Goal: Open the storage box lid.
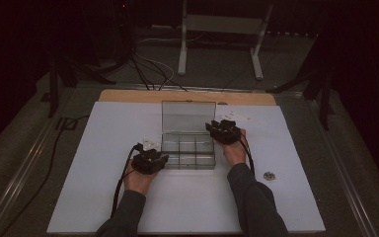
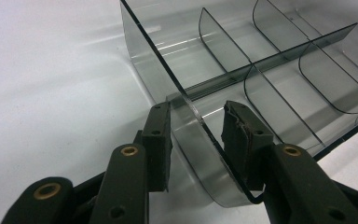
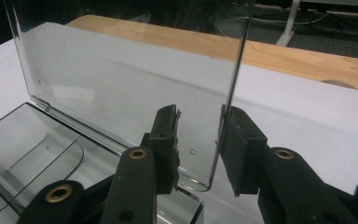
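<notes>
At nine o'clock of the clear compartment box (image 1: 187, 148), our left gripper (image 1: 154, 154) straddles the box's near-left corner wall (image 2: 191, 140). Its jaws are partly apart, one outside the wall and one inside, and we cannot tell whether the pads actually press on the plastic. If they do not, the box has no real anchor, and we judge it could slide or pivot across the white table sheet (image 1: 103, 197) as soon as the lid is pushed.

The box itself sits at the middle of the sheet, its lid (image 1: 188, 116) standing upright at twelve o'clock.

At three o'clock, our right gripper (image 1: 222, 129) brackets the lid's free side edge (image 3: 230, 93), jaws narrow but with a visible gap on the inner side. The risk here, we think, is the thin, slick pane slipping out of that loose hold and slamming down, or the hinge being twisted if we push from one corner only. A small round object (image 1: 269, 176) lies well apart at four o'clock.
</notes>
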Tool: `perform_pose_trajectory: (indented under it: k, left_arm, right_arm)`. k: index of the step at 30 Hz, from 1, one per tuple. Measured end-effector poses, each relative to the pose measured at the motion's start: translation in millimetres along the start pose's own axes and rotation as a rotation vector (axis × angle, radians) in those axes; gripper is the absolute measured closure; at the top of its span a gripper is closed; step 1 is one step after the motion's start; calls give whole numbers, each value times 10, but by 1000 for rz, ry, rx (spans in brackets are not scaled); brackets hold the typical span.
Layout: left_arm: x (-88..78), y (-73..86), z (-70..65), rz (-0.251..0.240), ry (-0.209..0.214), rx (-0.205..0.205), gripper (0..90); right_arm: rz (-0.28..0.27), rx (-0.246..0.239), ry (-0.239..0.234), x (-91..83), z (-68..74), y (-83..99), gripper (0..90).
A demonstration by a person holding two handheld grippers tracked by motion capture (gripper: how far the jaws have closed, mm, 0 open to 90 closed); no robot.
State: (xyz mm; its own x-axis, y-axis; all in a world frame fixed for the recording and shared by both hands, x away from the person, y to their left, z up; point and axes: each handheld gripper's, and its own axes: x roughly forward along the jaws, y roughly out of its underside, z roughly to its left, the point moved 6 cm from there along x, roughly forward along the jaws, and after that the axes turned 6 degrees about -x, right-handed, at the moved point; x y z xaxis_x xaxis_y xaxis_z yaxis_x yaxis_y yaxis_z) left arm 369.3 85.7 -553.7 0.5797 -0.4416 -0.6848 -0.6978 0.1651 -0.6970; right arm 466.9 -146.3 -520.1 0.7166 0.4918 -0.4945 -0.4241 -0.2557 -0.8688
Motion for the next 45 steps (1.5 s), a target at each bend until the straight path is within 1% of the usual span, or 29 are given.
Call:
perform_pose_trajectory:
  k: [12, 21, 26, 38, 45]
  left_arm:
    - [-5, 5, 3, -2, 2, 4, 654]
    - [-6, 8, -1, -4, 2, 2, 653]
    - [-6, 8, 0, -3, 2, 3, 653]
    - [-6, 8, 0, -3, 2, 2, 653]
    - [-9, 10, -10, 0, -6, 4, 654]
  right_arm:
    - [17, 42, 11, 32, -8, 6, 667]
    - [20, 63, 16, 47, -13, 11, 665]
    - [19, 84, 19, 65, -19, 22, 659]
    - [32, 110, 19, 92, -24, 44, 643]
    - [41, 140, 8, 115, -35, 59, 632]
